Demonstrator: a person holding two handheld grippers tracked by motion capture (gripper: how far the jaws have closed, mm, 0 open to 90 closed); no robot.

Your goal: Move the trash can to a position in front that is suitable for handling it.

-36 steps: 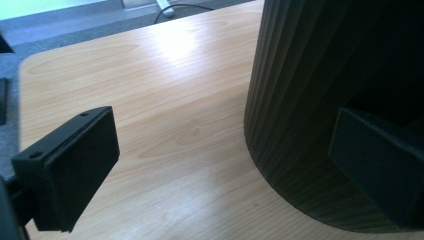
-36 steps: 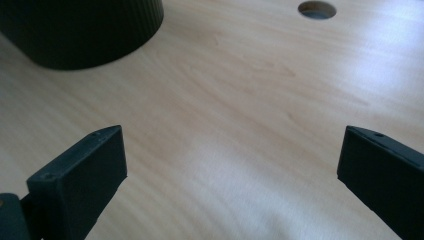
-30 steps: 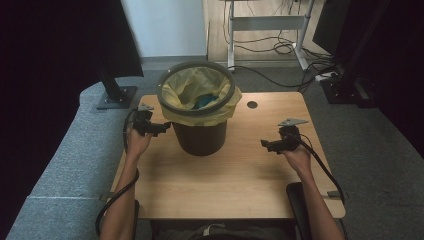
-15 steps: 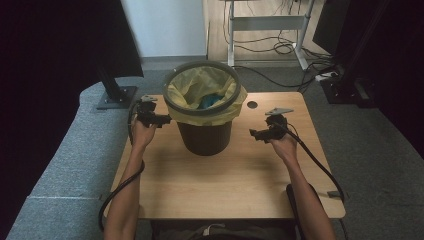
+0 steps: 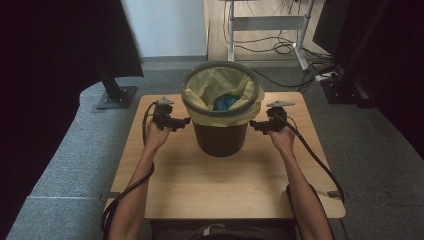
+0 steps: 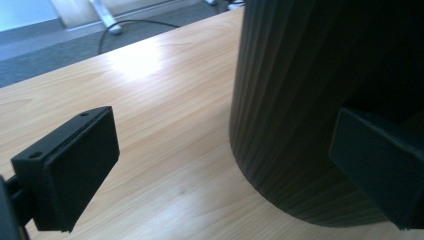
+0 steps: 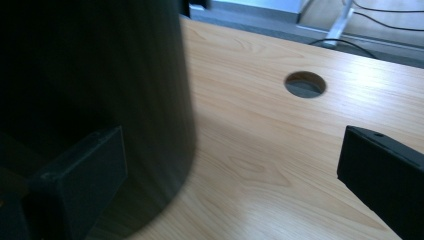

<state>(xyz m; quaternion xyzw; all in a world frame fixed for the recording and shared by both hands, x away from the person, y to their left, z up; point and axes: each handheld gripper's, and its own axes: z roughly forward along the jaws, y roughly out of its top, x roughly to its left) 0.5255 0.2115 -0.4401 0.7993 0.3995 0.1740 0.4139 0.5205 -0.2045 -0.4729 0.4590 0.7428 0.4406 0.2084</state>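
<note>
High view: wooden table [image 5: 225,190] w/ a dark ribbed waste bin [image 5: 220,137] standing upright near the middle of the far edge. Bin is lined w/ a yellow bag [image 5: 215,85] folded over its grey rim; something blue [image 5: 226,102] lies inside the bag, can't tell what.

Left gripper [image 5: 184,121] sits just beside the bin's left side, below the rim, held by the person's left hand [image 5: 156,136]. Right gripper [image 5: 254,125] is just beside the bin's right side at about the same height, held by the right hand [image 5: 282,140]. Both forearms come in from the table's near edge. A black cable [image 5: 315,157] trails from the right gripper toward the near right corner.

Left gripper view: jaws spread wide, nothing between them; one jaw over bare tabletop, the other in front of the bin's ribbed wall [image 6: 300,100]. Contact w/ the wall can't be told.

Right gripper view: jaws also spread wide & empty; one against the dark bin wall [image 7: 100,75], the other over bare wood. A round cable hole [image 7: 305,84] in the tabletop lies beyond, toward the far right corner.
</note>
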